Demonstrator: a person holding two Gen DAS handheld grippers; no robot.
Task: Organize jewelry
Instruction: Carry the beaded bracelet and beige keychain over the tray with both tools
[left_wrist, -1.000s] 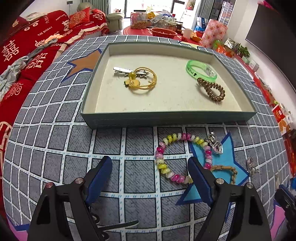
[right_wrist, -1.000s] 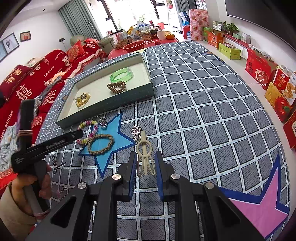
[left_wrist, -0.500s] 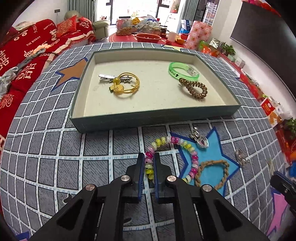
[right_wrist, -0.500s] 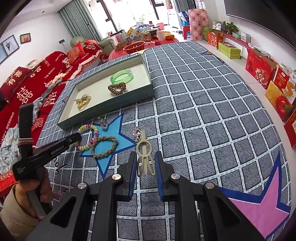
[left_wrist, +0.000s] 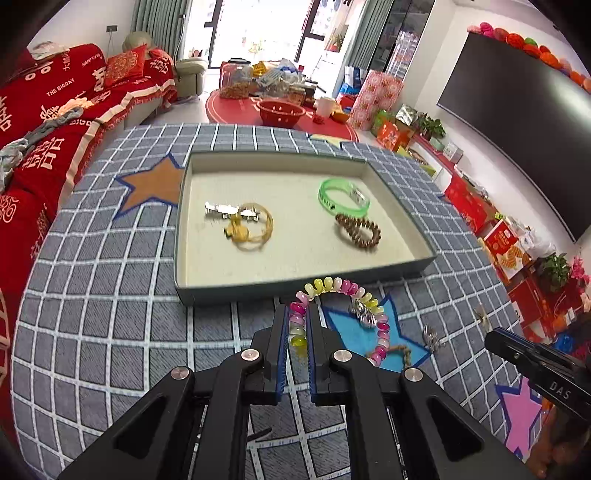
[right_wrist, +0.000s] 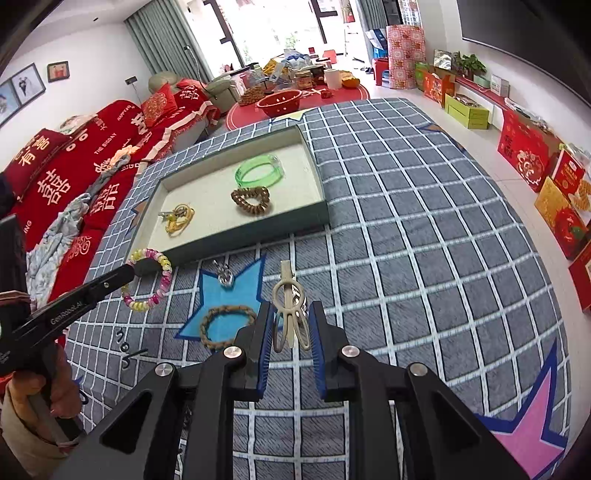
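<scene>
Left gripper (left_wrist: 296, 332) pinches the pastel beaded coil bracelet (left_wrist: 343, 314); dangling loop could snag the tray's near edge (left_wrist: 295, 291) and slip free

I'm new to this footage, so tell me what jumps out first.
The left tool pinches a pastel beaded bracelet just in front of the shallow grey-green tray. The right tool grips a cream plastic hair clip over the grey checked cloth.

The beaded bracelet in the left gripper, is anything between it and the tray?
Only the tray's near wall, just ahead of the beaded bracelet, which the left gripper holds. Inside, bare floor shows between the gold hair tie and the brown coil tie.
</scene>
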